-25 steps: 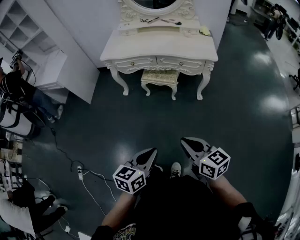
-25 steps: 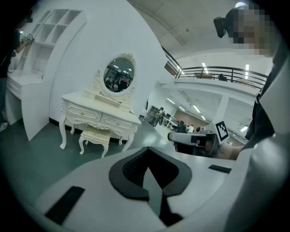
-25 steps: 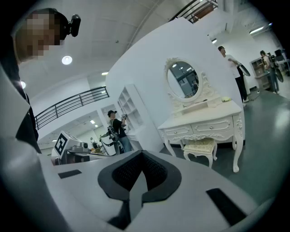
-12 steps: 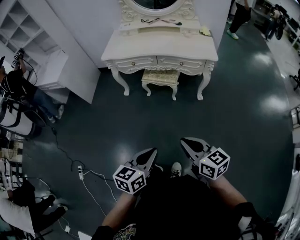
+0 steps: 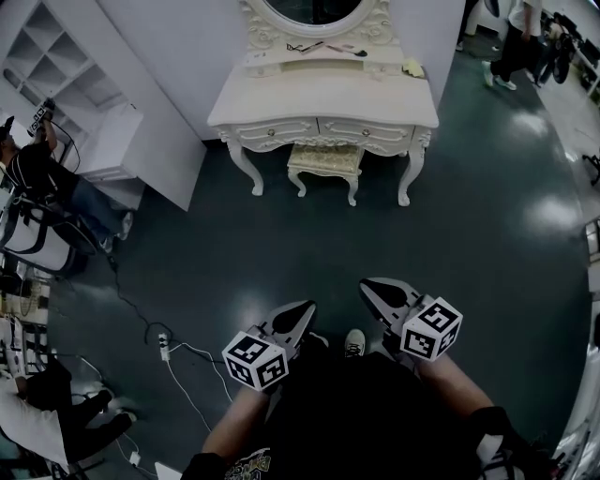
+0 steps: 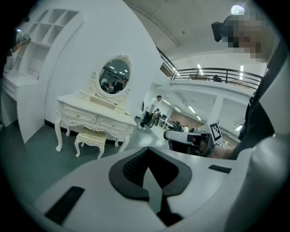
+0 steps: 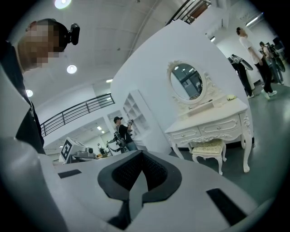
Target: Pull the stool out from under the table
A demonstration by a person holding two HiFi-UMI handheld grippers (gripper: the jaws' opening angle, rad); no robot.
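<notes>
A cream carved stool with a padded seat (image 5: 324, 159) stands partly tucked under the front edge of the ornate white dressing table (image 5: 323, 98), between its curved front legs, on the dark green floor (image 5: 309, 244). An oval mirror (image 5: 314, 7) rises at the table's back. Both claws hover close to the person's body, well apart from the stool. The left claw (image 5: 302, 309) has its jaws pressed together with nothing between them. The right claw (image 5: 368, 284) is likewise closed and empty.

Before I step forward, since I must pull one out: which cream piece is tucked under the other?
The small padded stool; it stands between the legs of the mirrored dressing table.
</notes>
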